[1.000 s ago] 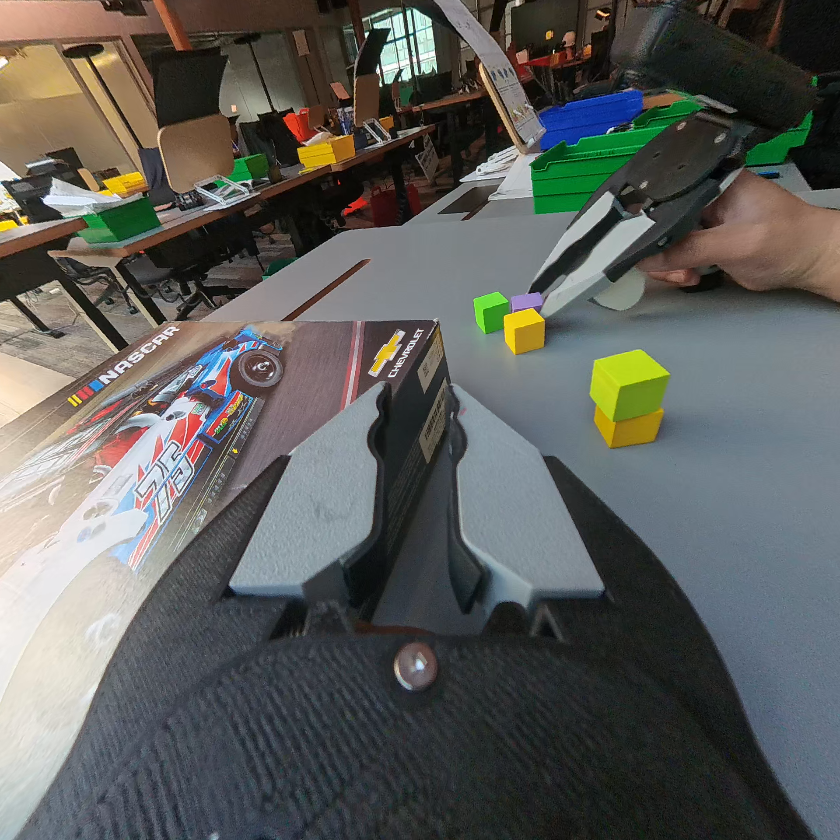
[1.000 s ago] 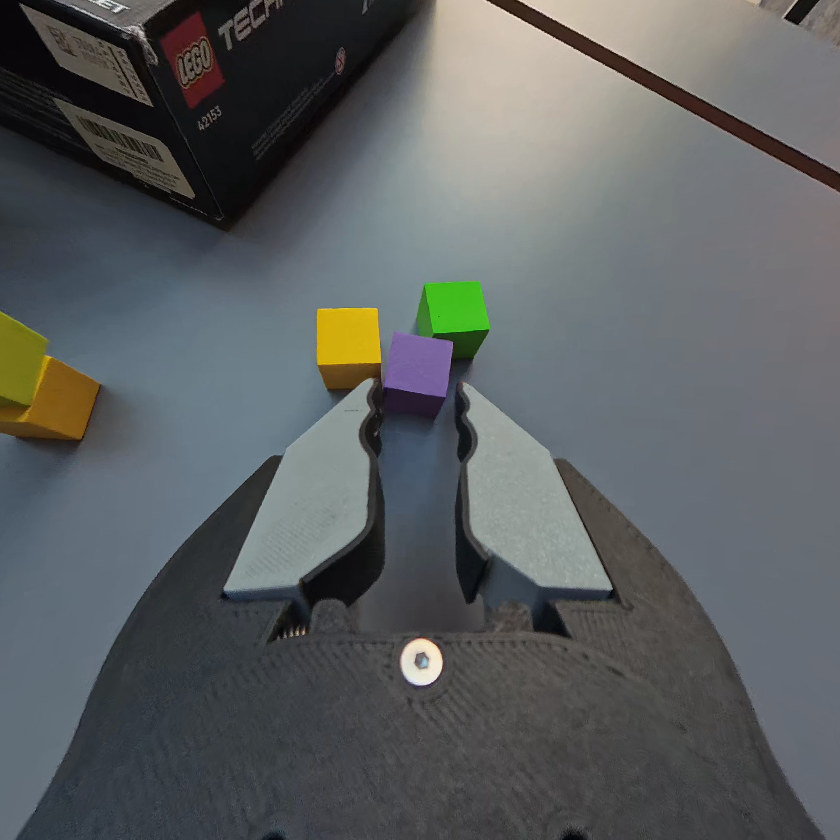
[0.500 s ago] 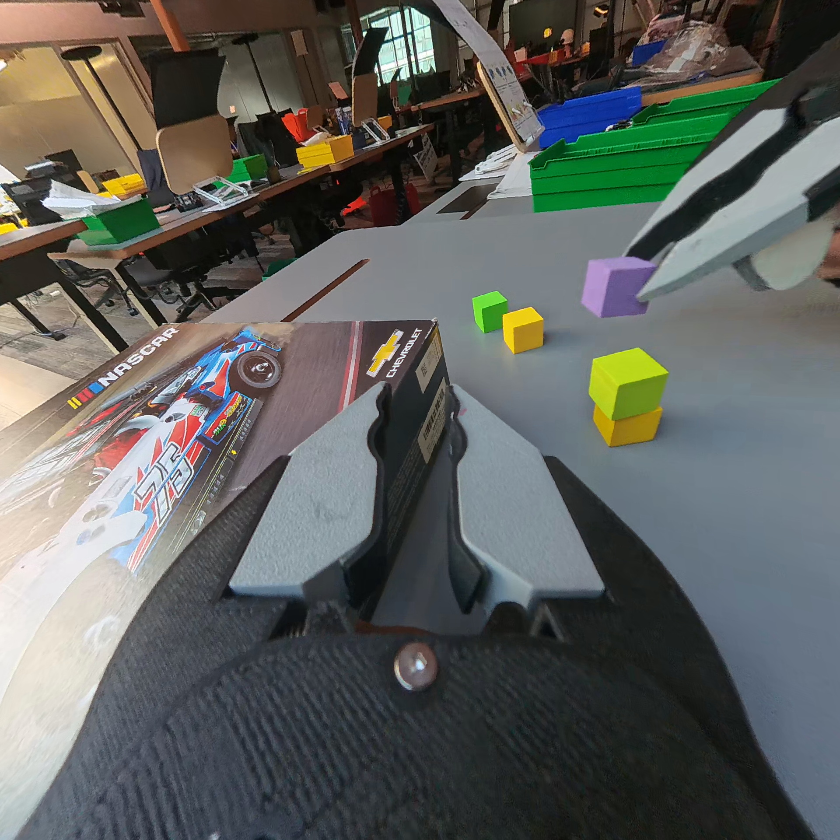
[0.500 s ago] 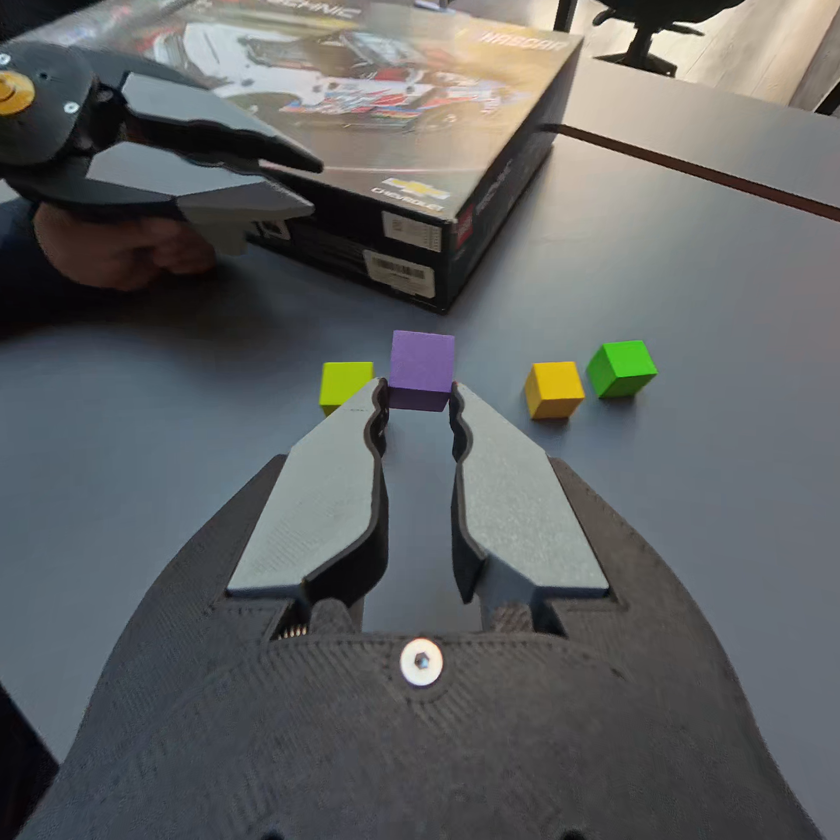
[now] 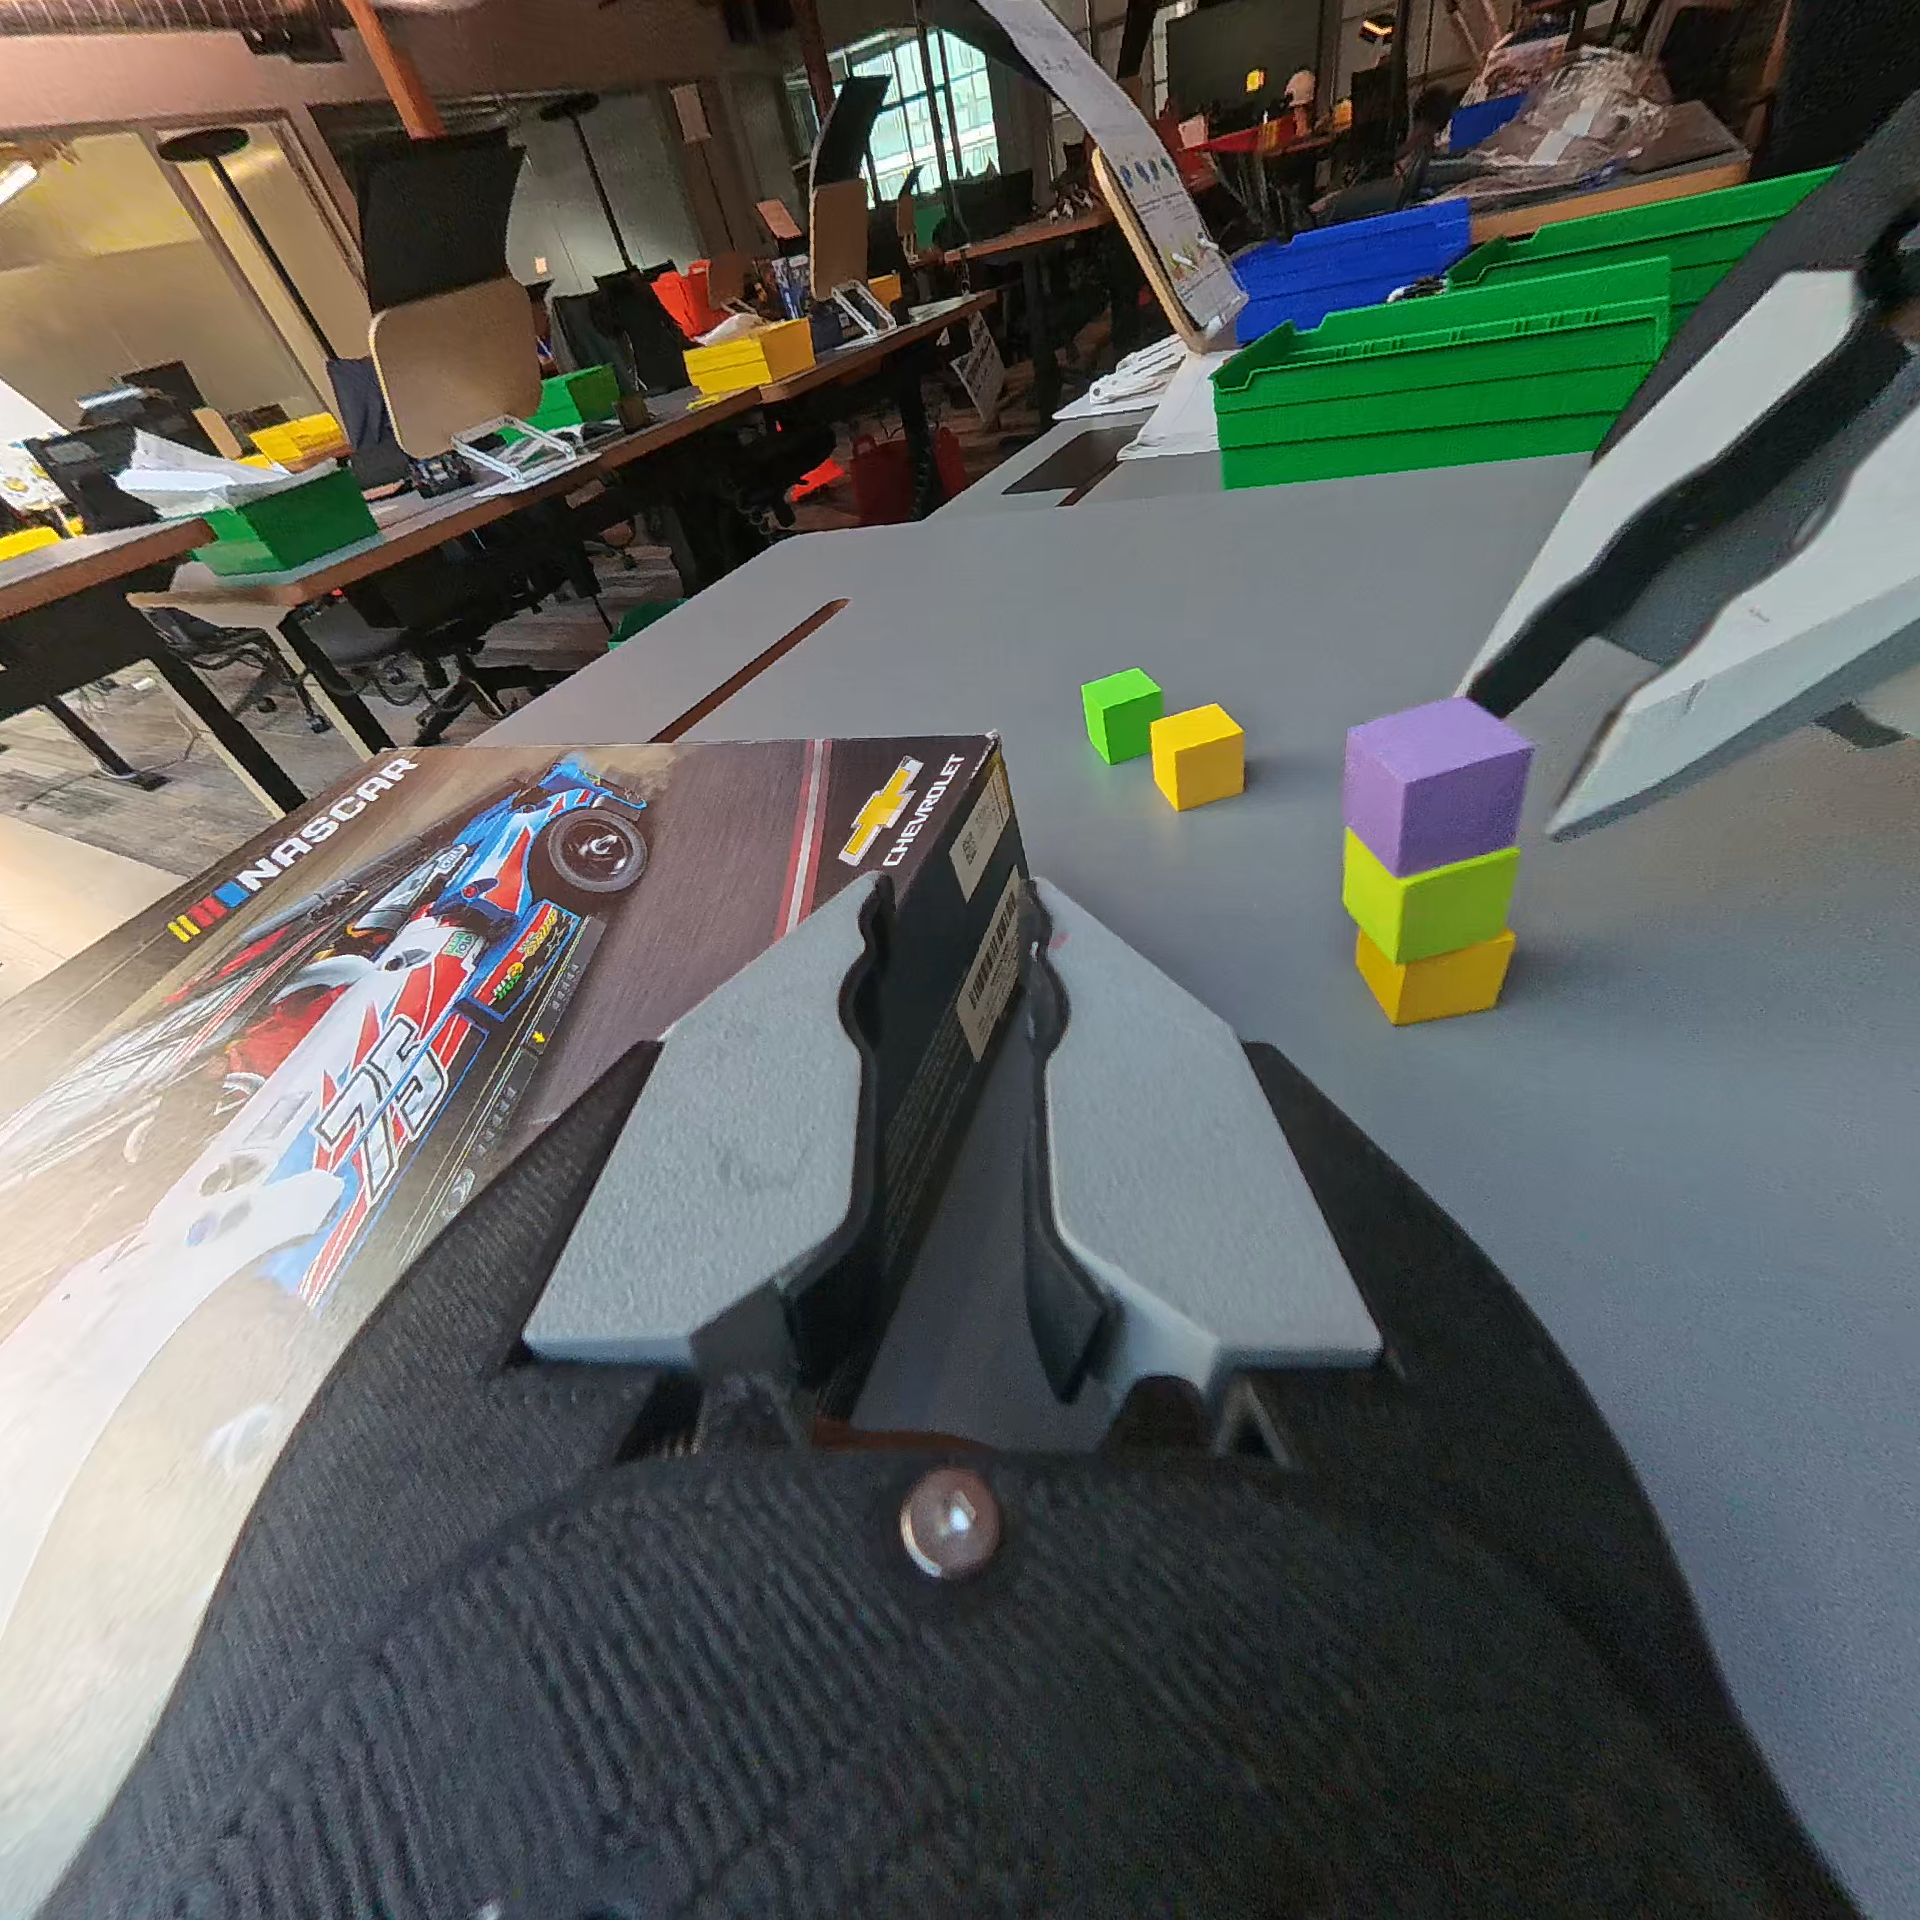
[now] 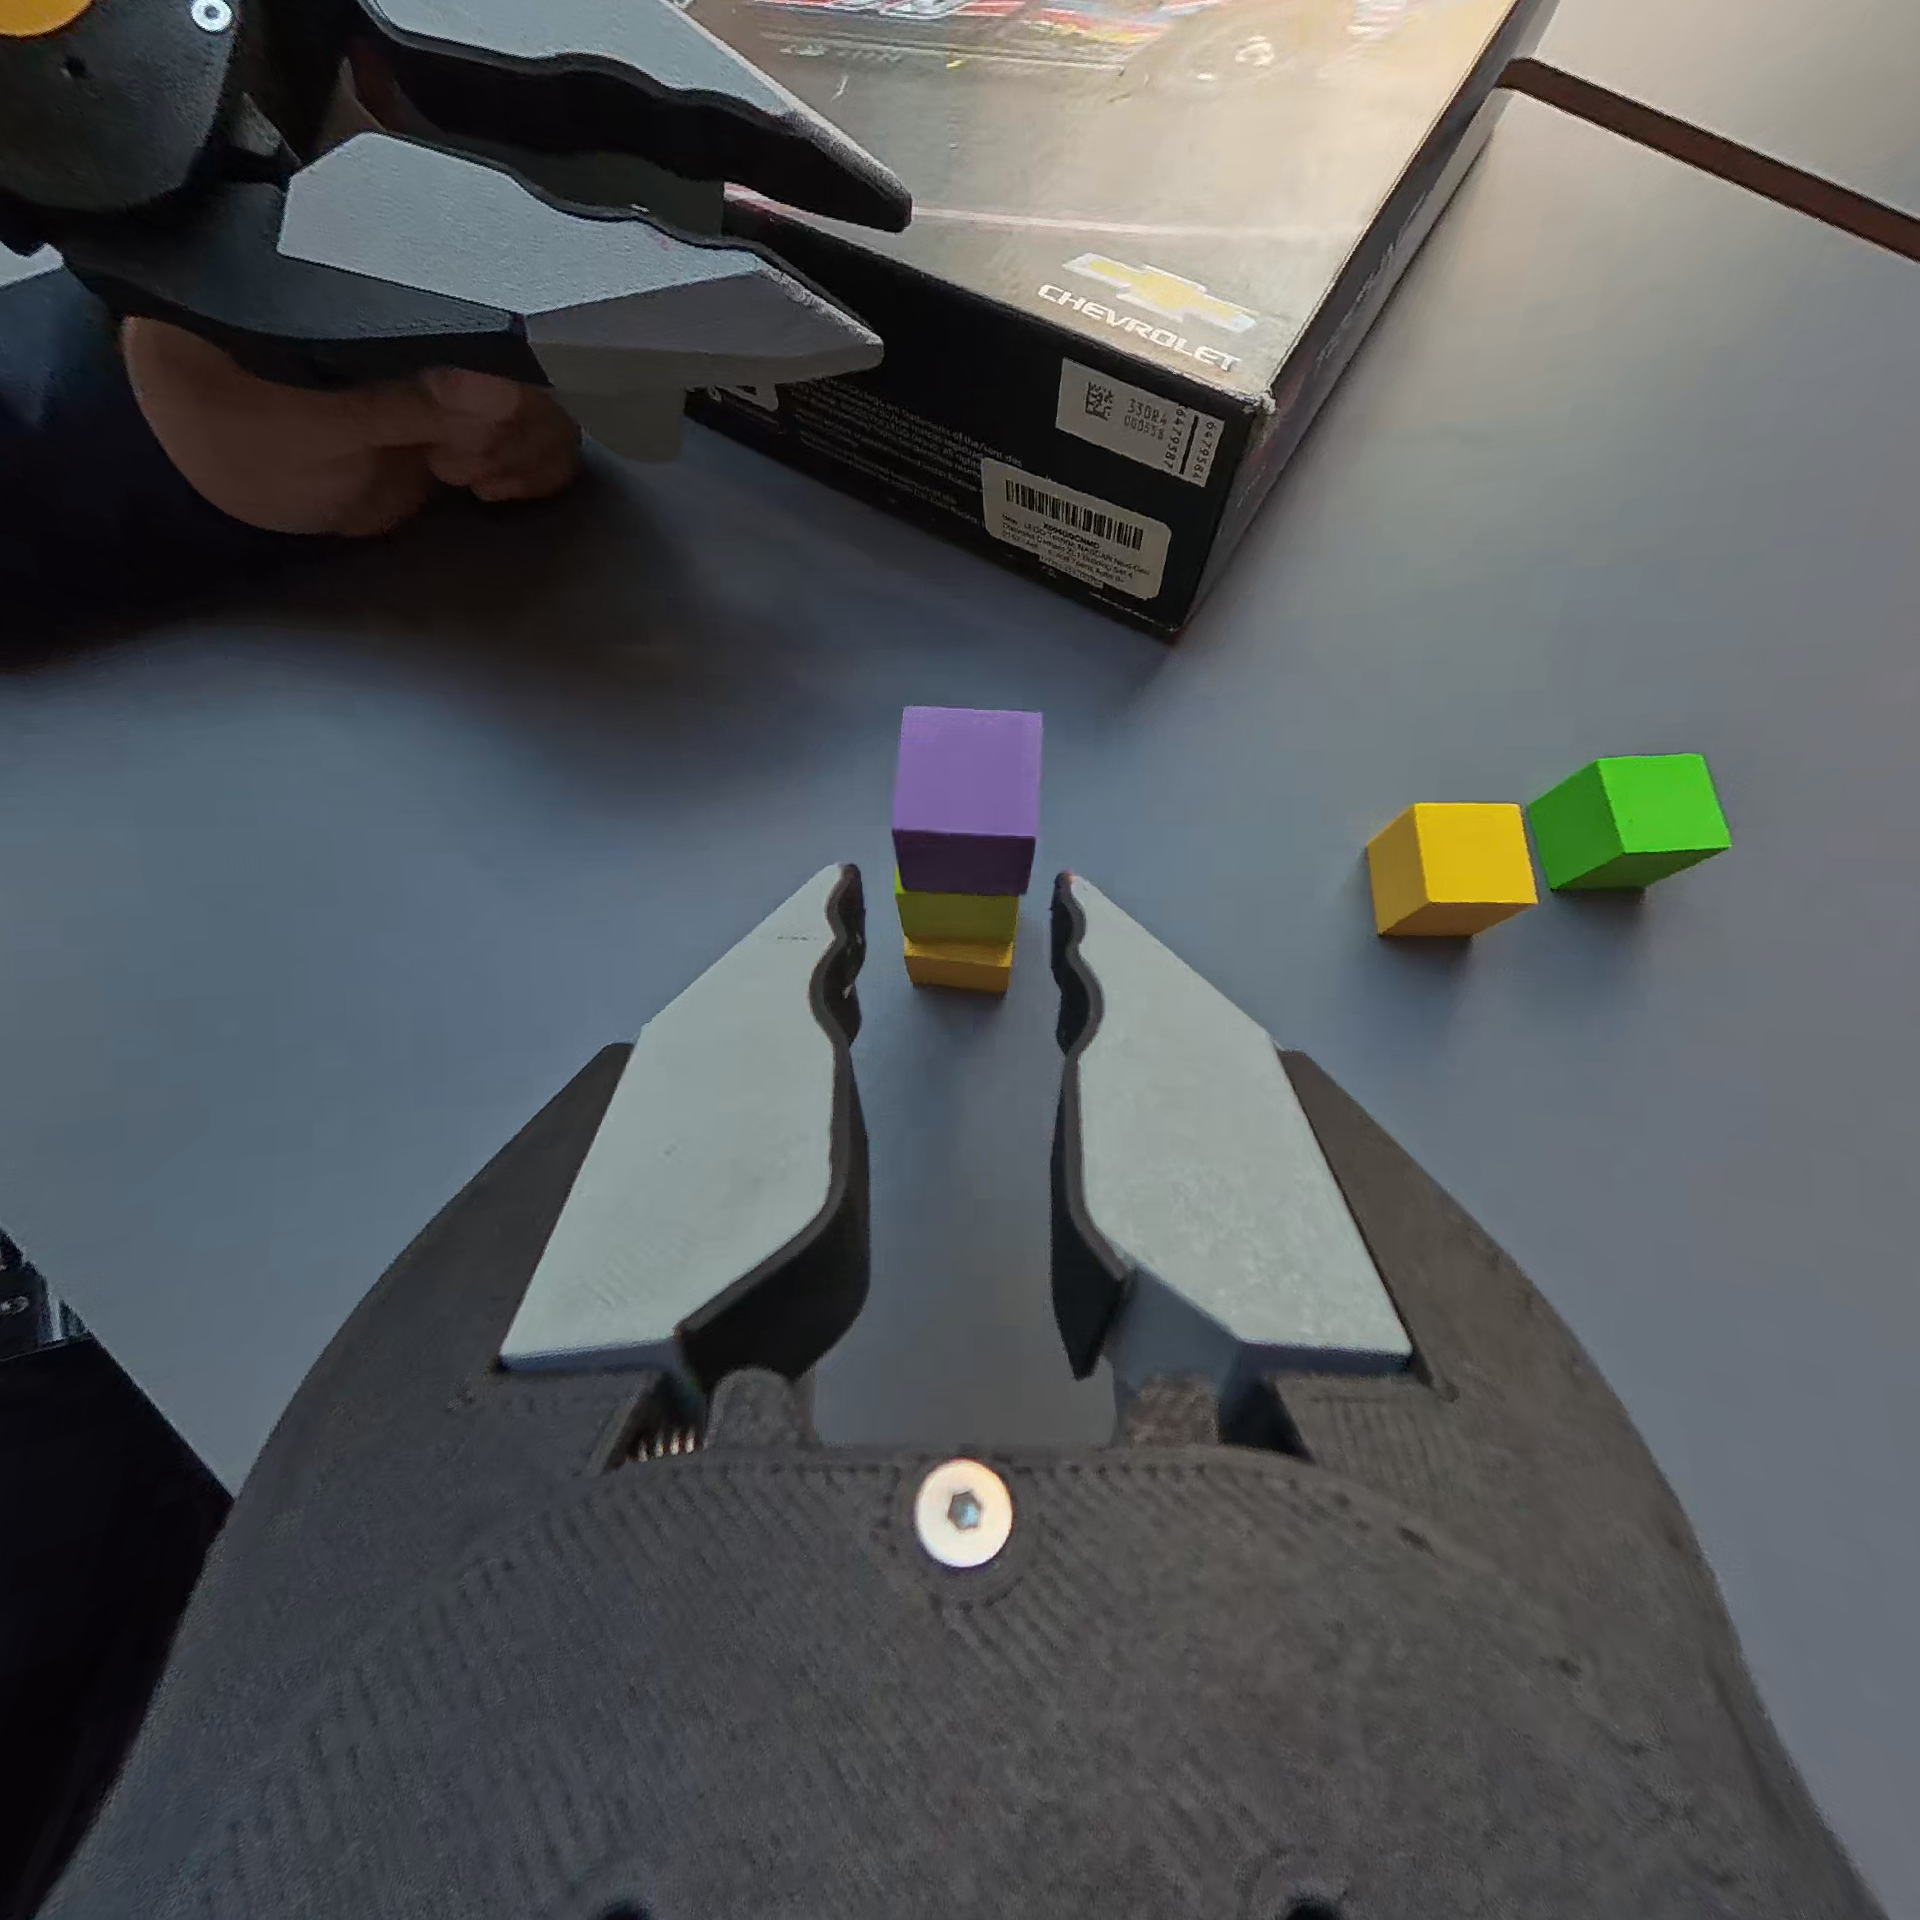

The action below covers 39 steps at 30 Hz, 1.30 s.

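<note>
We are working on a grey table (image 6: 1558, 582), where the big printed race-car box (image 5: 436, 935) is lying flat; our left gripper (image 5: 951, 935) is clamped on the box's near corner edge, one finger over the lid and one against the labelled side, so we are keeping that grasp quiet and level. Just beyond our right gripper (image 6: 956, 883) a three-cube tower is standing: the purple cube (image 6: 966, 769) on the lime cube (image 6: 956, 914) on an orange-yellow cube (image 6: 958, 966). The right jaws are standing apart with clear gaps on both sides of the tower, holding nothing. In our judgement, doing this well means backing straight away along the fingers without sideways drift, since a brush against the purple cube could topple the stack. Off to the right, a yellow cube (image 6: 1449, 868) and a green cube (image 6: 1626, 821) are sitting side by side, well apart from the tower.
</note>
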Each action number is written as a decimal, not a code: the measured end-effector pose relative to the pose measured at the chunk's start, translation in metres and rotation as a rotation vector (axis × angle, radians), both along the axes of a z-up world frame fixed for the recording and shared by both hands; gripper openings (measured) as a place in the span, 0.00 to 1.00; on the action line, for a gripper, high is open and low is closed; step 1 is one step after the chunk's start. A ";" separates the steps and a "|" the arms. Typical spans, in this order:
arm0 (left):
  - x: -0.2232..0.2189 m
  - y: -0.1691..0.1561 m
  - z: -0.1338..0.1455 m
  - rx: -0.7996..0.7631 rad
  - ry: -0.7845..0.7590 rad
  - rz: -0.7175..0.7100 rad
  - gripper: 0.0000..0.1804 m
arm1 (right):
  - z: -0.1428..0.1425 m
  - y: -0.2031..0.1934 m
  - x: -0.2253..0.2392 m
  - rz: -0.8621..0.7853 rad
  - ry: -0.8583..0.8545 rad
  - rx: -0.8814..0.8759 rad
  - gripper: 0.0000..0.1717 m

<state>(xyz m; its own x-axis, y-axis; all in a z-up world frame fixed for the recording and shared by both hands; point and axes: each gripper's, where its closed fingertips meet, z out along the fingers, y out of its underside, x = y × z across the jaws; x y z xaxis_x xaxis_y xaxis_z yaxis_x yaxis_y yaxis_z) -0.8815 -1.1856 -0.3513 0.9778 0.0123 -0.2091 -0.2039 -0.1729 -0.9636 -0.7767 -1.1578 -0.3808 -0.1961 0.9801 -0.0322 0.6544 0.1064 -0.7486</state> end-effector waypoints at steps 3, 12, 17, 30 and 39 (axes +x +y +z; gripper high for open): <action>0.000 0.000 0.000 -0.003 -0.002 -0.001 0.12 | 0.013 0.000 0.005 0.006 0.048 -0.040 0.24; 0.001 0.000 -0.001 -0.004 0.001 -0.002 0.12 | 0.029 0.085 0.008 -0.187 0.161 -0.038 0.22; 0.000 0.000 -0.001 -0.005 -0.004 -0.002 0.12 | -0.021 0.100 -0.008 -0.176 0.025 0.051 0.22; 0.000 0.001 -0.002 -0.016 -0.020 -0.008 0.12 | -0.052 0.108 -0.042 -0.137 -0.033 0.054 0.14; 0.000 0.002 -0.003 -0.019 -0.023 -0.010 0.12 | 0.012 0.080 -0.019 -0.159 0.072 0.002 0.14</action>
